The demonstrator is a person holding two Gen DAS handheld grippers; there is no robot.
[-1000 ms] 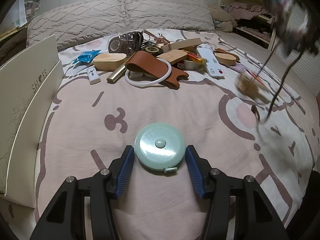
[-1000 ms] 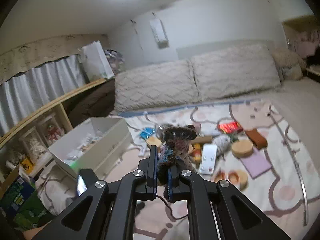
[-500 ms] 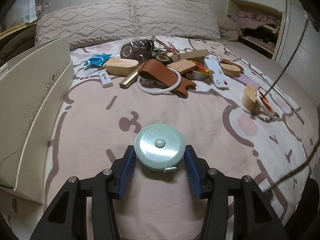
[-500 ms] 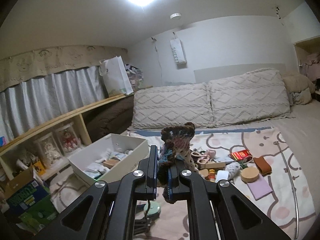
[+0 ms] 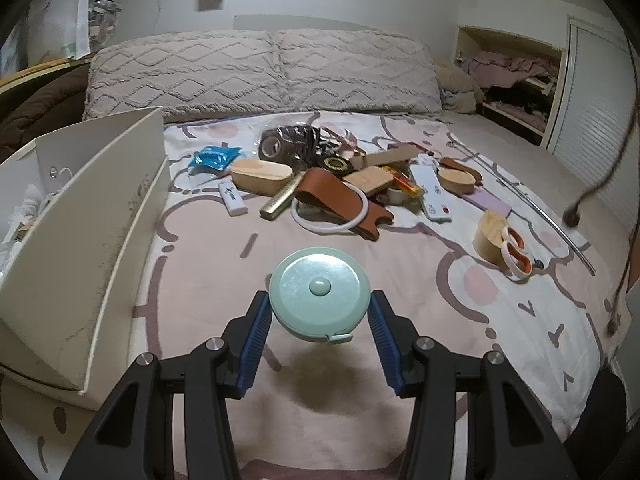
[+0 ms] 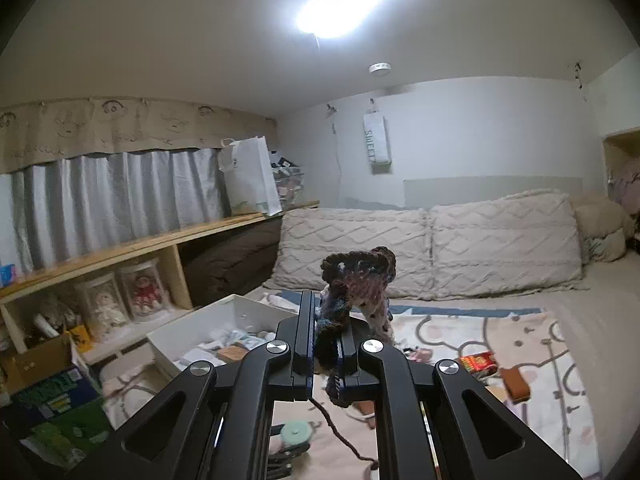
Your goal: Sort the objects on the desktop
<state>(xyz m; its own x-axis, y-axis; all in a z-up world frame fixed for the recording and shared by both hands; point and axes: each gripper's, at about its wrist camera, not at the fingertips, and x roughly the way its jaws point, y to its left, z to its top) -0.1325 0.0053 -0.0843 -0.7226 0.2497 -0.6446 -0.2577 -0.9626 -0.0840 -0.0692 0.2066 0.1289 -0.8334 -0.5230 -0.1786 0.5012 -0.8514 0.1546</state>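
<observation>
Pads, L: blue pads (image 5: 256, 340) of left gripper (image 5: 320, 342) clamp tape measure (image 5: 319, 294) by its rim, disc flat, clear of bed; shadow beneath it. Edge grip suits a round case.
Pads, R: right gripper (image 6: 325, 346) nearly closed on knit piece (image 6: 354, 292); yarn tail (image 6: 340, 434) dangles below. Tight pinch suits soft, thin fabric.
Box: white, open, beside bed on L (image 5: 80, 240); some items inside. Prob. drop point for both.
Pile: rest unsorted mid-bed, e.g. remote (image 5: 434, 196), leather strap (image 5: 340, 204).
Surface: patterned sheet (image 5: 200, 264), soft, uneven.
Room: pillows (image 6: 428, 248), shelf w/ dolls (image 6: 120, 300), ceiling light on.
</observation>
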